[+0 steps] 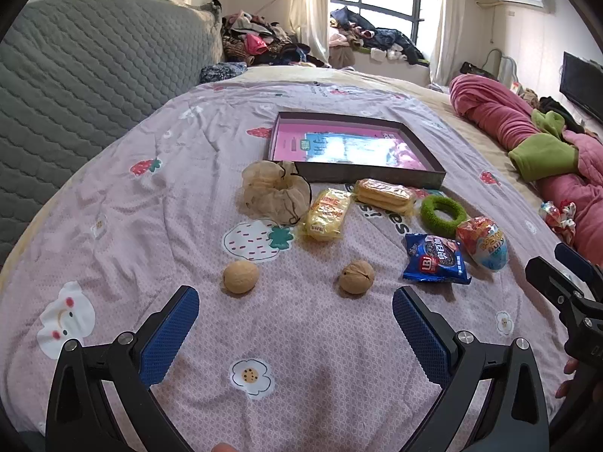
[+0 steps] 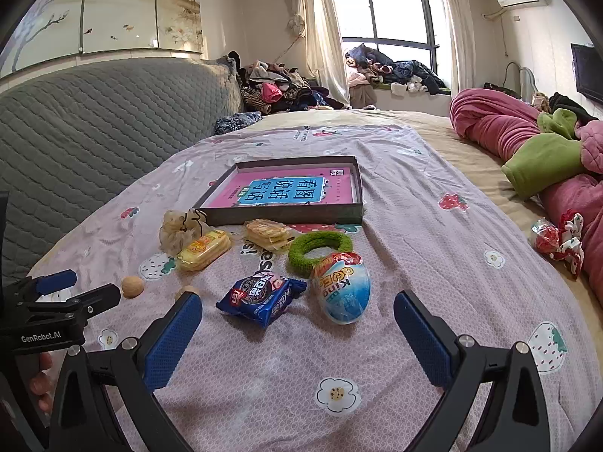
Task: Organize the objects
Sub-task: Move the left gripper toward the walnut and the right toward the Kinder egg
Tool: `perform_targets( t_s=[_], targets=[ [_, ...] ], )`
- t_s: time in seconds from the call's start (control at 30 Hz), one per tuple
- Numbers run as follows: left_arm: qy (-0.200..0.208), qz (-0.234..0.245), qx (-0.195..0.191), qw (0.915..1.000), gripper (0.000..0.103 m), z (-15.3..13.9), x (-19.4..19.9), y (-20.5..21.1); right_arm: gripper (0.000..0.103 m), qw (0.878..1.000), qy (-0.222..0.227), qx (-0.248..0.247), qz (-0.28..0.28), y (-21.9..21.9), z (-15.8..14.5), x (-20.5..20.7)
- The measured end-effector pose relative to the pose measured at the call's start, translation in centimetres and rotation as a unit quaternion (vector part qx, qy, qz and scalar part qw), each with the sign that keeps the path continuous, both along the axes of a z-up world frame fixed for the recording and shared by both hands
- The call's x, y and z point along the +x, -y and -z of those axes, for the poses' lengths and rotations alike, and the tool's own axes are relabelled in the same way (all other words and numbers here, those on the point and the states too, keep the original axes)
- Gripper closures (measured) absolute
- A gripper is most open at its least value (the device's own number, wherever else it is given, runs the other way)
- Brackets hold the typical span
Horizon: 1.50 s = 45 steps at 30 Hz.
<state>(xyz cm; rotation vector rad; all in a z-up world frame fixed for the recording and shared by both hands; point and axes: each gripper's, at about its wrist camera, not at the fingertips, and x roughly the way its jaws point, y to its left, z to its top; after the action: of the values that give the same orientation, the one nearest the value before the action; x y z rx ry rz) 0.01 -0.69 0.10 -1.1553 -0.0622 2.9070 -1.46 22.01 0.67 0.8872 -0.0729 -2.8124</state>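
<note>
Both claws, the left claw [image 1: 296,335] and the right claw [image 2: 297,339], hang spread wide and empty over the bed [image 1: 113,226], apparently so either can drop onto whichever item comes first. The snacks lie loose just in front of the shallow box [image 1: 377,179], likely their destination: two walnuts [image 1: 356,277] nearest the left claw, the blue cookie packet [image 2: 260,297] and the toy egg [image 2: 345,292] nearest the right.

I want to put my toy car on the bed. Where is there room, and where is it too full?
Free: the sheet right of the tray, out toward the pink blanket; also the left side, between the walnuts and the grey headboard. Crowded: just in front of the tray, where the mesh pouch, biscuit packs, green ring, blue cookie packet and egg bunch together.
</note>
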Motion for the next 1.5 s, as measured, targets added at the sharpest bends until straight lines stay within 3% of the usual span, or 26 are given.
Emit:
perform_targets(
  t_s=[0.47, 0.7, 0.83, 1.03, 1.27, 1.37, 1.47, 1.5],
  targets=[
    [-0.012, 0.005, 0.002, 0.9999, 0.001, -0.5, -0.1, 0.3, 0.000, 1.000, 0.001, -0.007, -0.003, -0.3, -0.3, 0.1],
    [0.022, 0.028, -0.010, 0.9993, 0.001, 1.3, -1.4, -1.1, 0.000, 1.000, 0.016, 0.016, 0.006, -0.9, -0.1, -0.8],
    [0.054, 0.034, 0.008, 0.9979, 0.001, 2.2, -2.7, -1.5, 0.000, 0.999, 0.034, 0.021, 0.012, -1.6, -0.2, -1.9],
    [0.071, 0.028, 0.001, 0.9971, 0.001, 2.8, -4.0, -2.7, 0.000, 0.997, 0.065, 0.038, 0.011, -2.2, 0.2, -3.8],
    [0.093, 0.033, 0.021, 0.9949, 0.001, 4.0, -5.7, -3.8, 0.000, 0.995, 0.081, 0.056, 0.002, -2.5, 0.0, -6.4],
    [0.097, 0.033, 0.010, 0.9947, 0.007, 4.7, -6.3, -4.3, 0.000, 0.994, 0.077, 0.080, 0.011, -2.4, 0.3, -7.2],
    [0.110, 0.030, 0.017, 0.9933, 0.014, 5.5, -7.1, -4.2, 0.000, 0.994, 0.084, 0.065, 0.011, -2.7, 0.8, -7.6],
    [0.112, 0.030, 0.022, 0.9930, 0.024, 5.6, -7.2, -4.2, 0.000, 0.994, 0.087, 0.062, 0.010, -2.7, 1.0, -7.7]
  ],
)
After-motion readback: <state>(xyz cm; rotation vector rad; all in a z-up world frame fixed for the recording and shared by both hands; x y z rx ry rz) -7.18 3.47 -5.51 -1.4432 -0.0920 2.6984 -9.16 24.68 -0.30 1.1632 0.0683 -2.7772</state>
